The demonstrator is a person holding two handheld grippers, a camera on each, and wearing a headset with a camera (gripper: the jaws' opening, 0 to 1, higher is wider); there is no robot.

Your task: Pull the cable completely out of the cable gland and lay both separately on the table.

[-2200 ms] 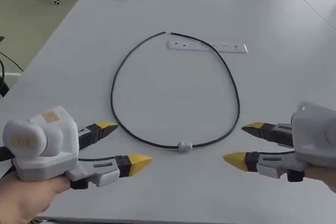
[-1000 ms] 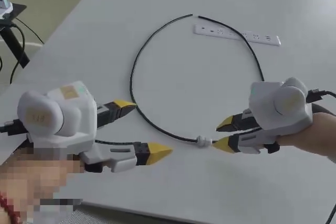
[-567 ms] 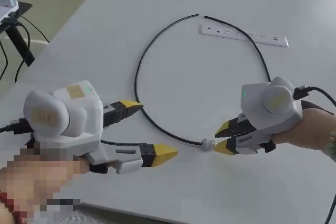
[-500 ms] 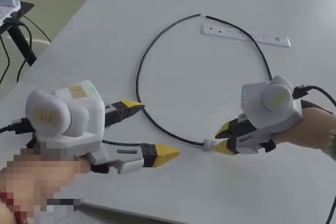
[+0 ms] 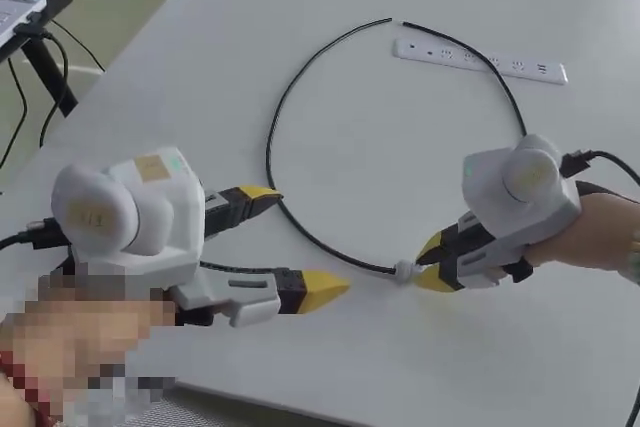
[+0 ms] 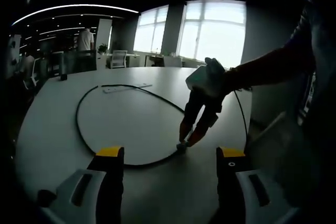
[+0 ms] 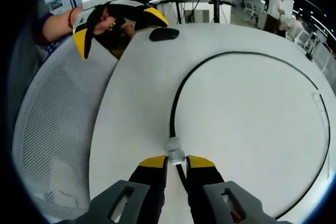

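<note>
We've got the R tool (image 5: 433,263) w/ jaws a bit apart astride the cable (image 5: 268,152) just behind the gland (image 5: 404,270) on the tabletop (image 5: 400,157), L tool (image 5: 302,239) wide apart.

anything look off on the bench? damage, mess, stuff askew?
Nothing stands out. The cable lies in a tidy loop on the table, with the gland threaded on it. The right gripper straddles the cable beside the gland; the left gripper hangs open. The power strip lies flat.
</note>
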